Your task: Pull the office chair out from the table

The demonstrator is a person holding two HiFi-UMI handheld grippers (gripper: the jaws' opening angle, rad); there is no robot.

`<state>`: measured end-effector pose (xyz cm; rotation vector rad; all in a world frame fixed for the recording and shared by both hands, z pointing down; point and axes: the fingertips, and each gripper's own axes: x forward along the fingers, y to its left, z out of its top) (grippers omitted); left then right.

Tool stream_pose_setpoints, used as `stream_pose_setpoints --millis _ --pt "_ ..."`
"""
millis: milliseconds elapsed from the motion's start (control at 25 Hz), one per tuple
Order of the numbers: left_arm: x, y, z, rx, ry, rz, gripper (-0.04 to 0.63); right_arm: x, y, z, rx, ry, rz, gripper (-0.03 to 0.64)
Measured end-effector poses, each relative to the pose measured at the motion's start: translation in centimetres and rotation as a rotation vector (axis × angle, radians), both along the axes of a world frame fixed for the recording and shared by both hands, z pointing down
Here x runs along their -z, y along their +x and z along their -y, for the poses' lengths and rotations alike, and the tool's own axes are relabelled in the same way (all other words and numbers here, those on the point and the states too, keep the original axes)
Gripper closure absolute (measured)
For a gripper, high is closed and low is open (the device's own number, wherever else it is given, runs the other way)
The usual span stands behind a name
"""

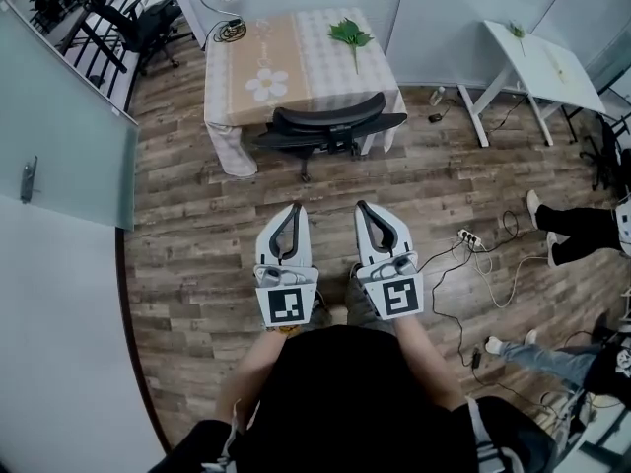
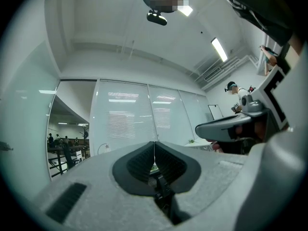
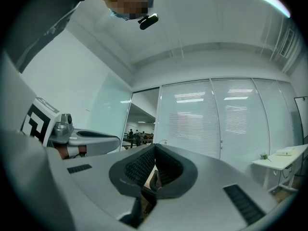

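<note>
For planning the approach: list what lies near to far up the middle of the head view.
Side by side, left claw and right claw → wooden floor → office chair → cloth-covered table → green leaf sprig on its far part.

Floor: brown wood planks (image 1: pixel 197 254) are lying throughout.
Walls: frosted glass panels (image 1: pixel 473 8) are enclosing the room.
Ceiling: strip light (image 2: pixel 219 48) is glowing.
Right: white counter (image 1: pixel 537 52) is standing near the glass.
</note>
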<state>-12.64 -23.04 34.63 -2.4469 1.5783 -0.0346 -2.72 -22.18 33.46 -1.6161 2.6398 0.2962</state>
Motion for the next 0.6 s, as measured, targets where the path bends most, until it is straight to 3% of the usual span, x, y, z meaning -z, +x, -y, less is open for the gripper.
stream_pose_setpoints --millis 600 --pt "-3.1 5.0 10.7 0.150 -0.025 0.055 0.581 -3.0 5.6 12.0 0.233 -0.033 -0.041 0.610"
